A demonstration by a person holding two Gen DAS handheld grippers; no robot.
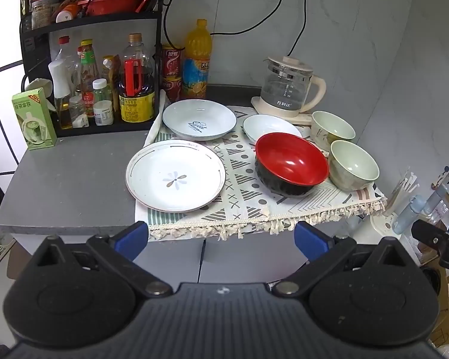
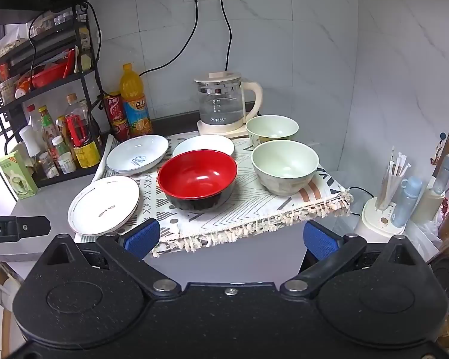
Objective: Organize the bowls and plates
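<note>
While your left hand-held gripper (image 1: 221, 236) hangs off the counter (image 1: 68, 185) edge, fingers spread and holding nothing, your right hand-held gripper (image 2: 230, 236) sits the same: wide apart, empty, short of the fringed cloth (image 2: 254, 206). On that cloth: flower plate (image 1: 175, 176) front left, overhanging onto bare counter; "Sweet" plate (image 1: 199, 119) behind it; plain white plate (image 1: 268, 125) partly hidden by the red bowl (image 1: 291, 163). Two pale green bowls (image 1: 353, 164) (image 1: 332, 125) stand right of the red one, near the glass kettle (image 1: 287, 86). Bottles fill the rack (image 1: 39, 45) at left.
</note>
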